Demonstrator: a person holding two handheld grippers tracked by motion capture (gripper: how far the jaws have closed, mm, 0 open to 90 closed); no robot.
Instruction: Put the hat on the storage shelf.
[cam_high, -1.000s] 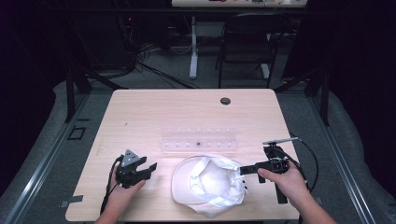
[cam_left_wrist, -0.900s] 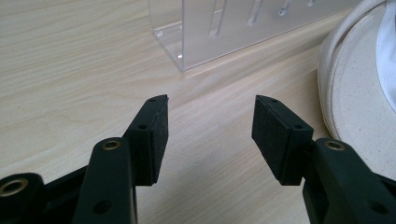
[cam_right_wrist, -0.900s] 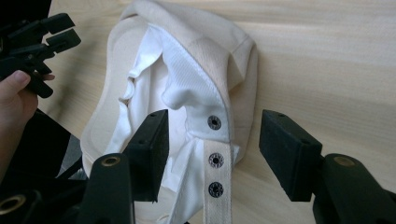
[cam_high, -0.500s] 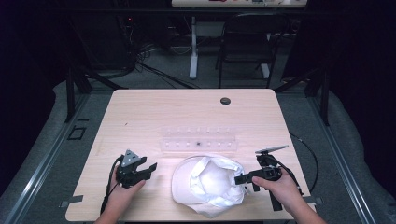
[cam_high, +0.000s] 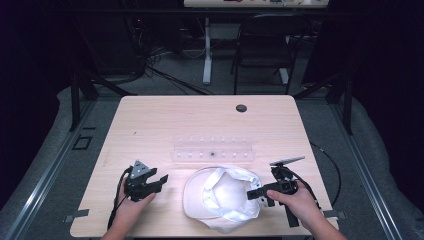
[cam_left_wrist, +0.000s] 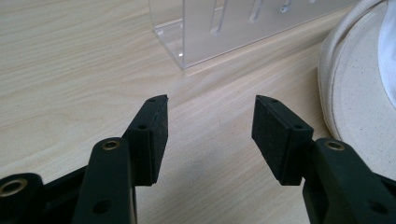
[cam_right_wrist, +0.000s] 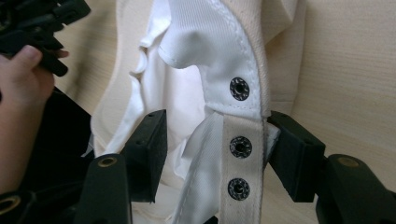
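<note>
A white cap (cam_high: 222, 197) lies upside down near the table's front edge, its inside facing up. My right gripper (cam_high: 251, 195) reaches into its right rim. In the right gripper view the right gripper (cam_right_wrist: 217, 119) is open, and the cap's snap strap (cam_right_wrist: 240, 158) with dark metal snaps stands between the jaws, its edge against the right jaw. The cap's lining (cam_right_wrist: 205, 56) bunches behind the strap. My left gripper (cam_high: 161, 181) rests on the table left of the cap. It is open (cam_left_wrist: 210, 116) over bare wood, the cap's brim (cam_left_wrist: 355, 93) to its right.
A clear acrylic rack (cam_high: 212, 150) with a row of slots stands just behind the cap, close ahead of the left jaws (cam_left_wrist: 219, 32). A black grommet (cam_high: 241, 108) sits at the table's back. A chair (cam_high: 265, 45) stands beyond the table.
My right gripper has slid toward the person and left, onto the cap's rim and around the strap. The left gripper has not moved.
</note>
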